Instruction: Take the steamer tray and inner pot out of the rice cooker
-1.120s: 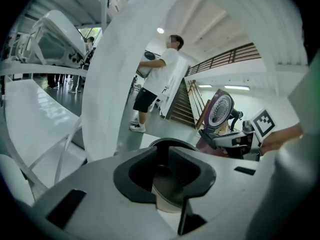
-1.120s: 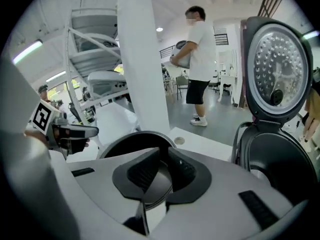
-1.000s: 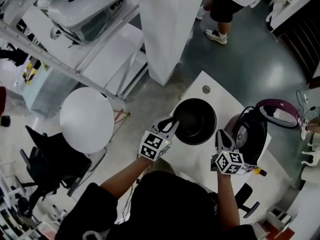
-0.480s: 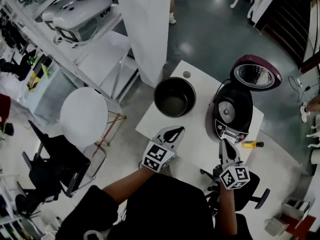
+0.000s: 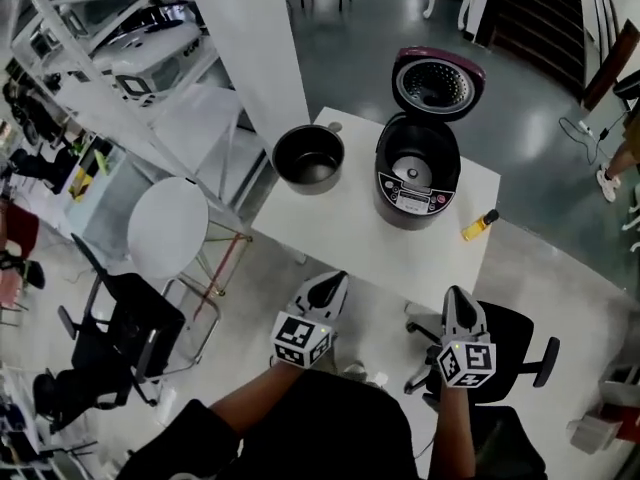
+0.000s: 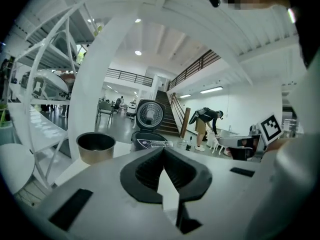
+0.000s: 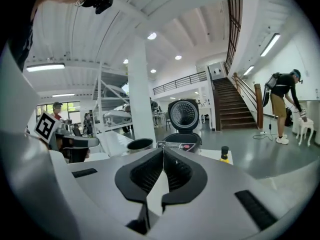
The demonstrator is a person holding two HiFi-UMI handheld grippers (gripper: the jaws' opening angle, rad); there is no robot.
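White tabletop is carrying the inner pot, standing upright just left of the rice cooker, whose lid is gaping open over a well that is looking empty. No steamer tray is showing in any view. You are holding the left gripper and right gripper well short of the table, jaws pressed together on nothing. The lifting seems finished, so be keeping both tongs closed, level and clear of the table edge.

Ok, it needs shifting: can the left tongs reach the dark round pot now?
Probably not: the left tongs hang shut off the white table's near edge; the dark round pot sits far across it.
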